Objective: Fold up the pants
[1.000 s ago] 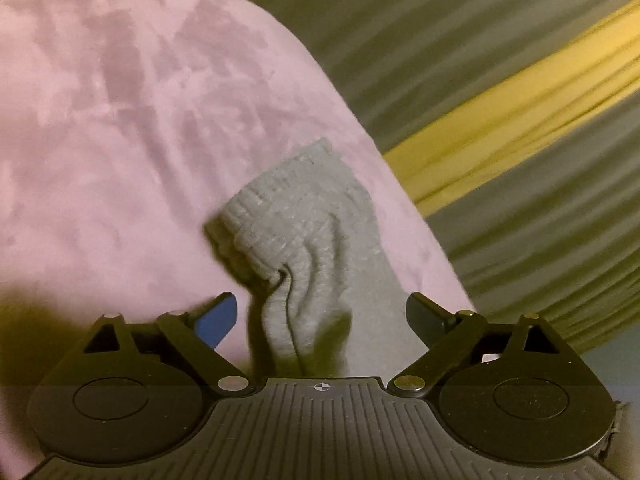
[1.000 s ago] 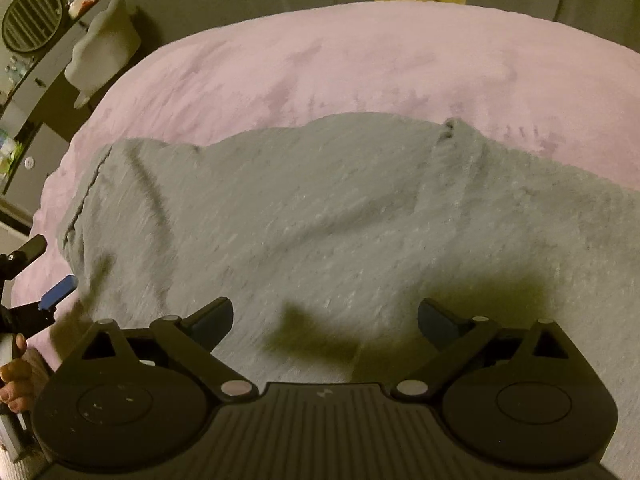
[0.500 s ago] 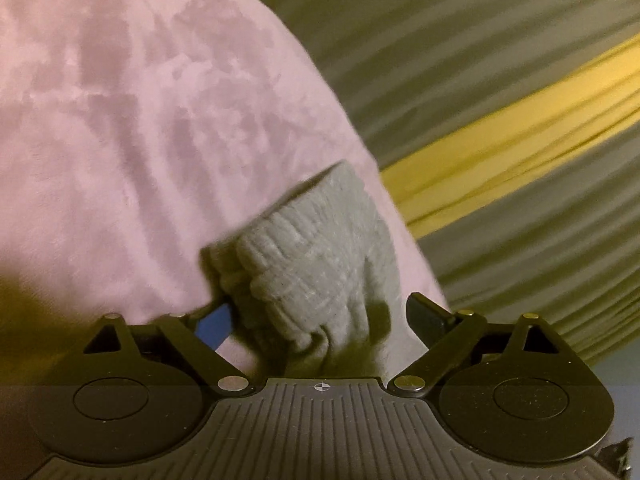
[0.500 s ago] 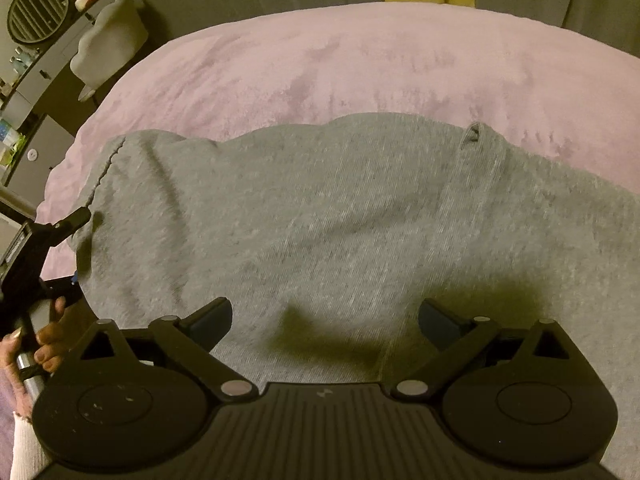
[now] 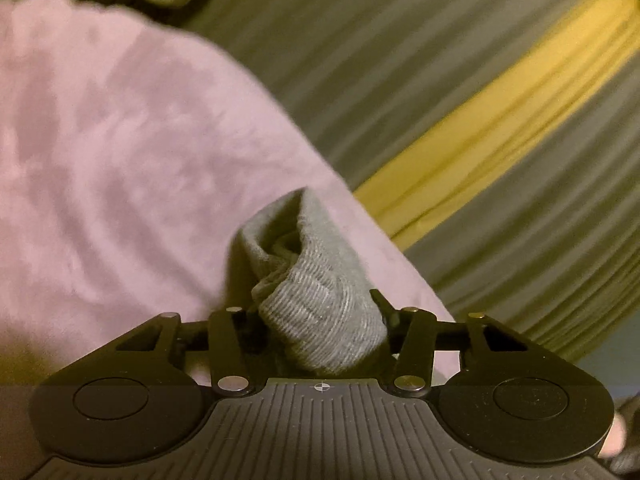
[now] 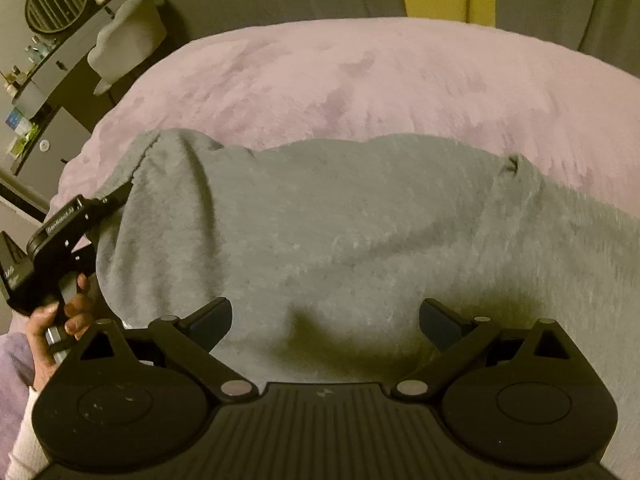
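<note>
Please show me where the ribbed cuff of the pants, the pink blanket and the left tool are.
cuff (image 5: 320, 312): left wrist view, on its ribbed band between the fingers.
blanket (image 6: 360, 80): right wrist view, on bare plush beyond the pants.
left tool (image 6: 116, 196): right wrist view, at its tip on the pants' edge.

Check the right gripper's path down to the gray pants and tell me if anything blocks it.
Nothing visible does. The right gripper is open directly over the gray pants, with only bare fabric between its fingers. The left gripper clamps the cuff off to the side, clear of that path.
</note>
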Motion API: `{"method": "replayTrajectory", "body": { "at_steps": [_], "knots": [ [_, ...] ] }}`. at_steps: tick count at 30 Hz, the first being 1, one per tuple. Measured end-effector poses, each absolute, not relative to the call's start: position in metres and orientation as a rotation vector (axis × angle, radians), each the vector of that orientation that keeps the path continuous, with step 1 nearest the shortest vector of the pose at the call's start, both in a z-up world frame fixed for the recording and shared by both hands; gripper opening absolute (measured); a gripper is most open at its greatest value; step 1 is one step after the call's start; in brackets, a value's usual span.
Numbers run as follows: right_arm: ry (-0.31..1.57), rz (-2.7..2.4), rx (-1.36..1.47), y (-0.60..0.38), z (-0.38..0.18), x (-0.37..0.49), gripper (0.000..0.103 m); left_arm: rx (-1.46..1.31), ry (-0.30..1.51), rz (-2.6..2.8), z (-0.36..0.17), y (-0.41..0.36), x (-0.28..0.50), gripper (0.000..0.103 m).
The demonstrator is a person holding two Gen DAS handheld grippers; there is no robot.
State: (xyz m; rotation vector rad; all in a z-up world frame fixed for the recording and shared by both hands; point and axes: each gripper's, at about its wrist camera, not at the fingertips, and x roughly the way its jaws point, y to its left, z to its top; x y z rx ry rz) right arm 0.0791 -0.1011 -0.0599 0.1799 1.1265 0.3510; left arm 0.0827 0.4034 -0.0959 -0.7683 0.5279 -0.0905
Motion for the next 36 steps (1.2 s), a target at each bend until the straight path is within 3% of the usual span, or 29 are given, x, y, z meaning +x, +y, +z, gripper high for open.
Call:
{"method": "replayTrajectory", "body": {
  "at_steps": [7, 12, 20, 22, 23, 26, 36],
  "knots": [
    [1.083, 0.468, 0.243, -0.078, -0.006, 0.111, 0.1, -0.401, 0.458, -0.087, -0.029, 0.316, 0.054, 0.05],
    [1.113, 0.62, 0.292, -0.04, 0.036, 0.149, 0.1, -0.223, 0.429, -0.171, -0.016, 0.256, 0.034, 0.05],
    [1.348, 0.5, 0.12, 0.0, -0.012, 0.181, 0.1, -0.037, 0.476, -0.229, -0.032, 0.211, 0.023, 0.05],
    [1.377, 0.479, 0.119, -0.006, -0.027, 0.179, 0.089, -0.021, 0.504, -0.24, -0.032, 0.207, 0.025, 0.05],
    [1.382, 0.458, 0.105, -0.011, -0.033, 0.177, 0.069, -0.031, 0.516, -0.256, -0.031, 0.203, 0.021, 0.05],
    [1.365, 0.466, 0.113, -0.032, -0.036, 0.169, 0.049, -0.02, 0.488, -0.27, -0.018, 0.189, 0.016, 0.048],
    [1.045, 0.44, 0.234, -0.158, 0.04, 0.108, 0.043, 0.045, 0.356, -0.492, 0.037, 0.086, -0.007, 0.048]
  ]
}}
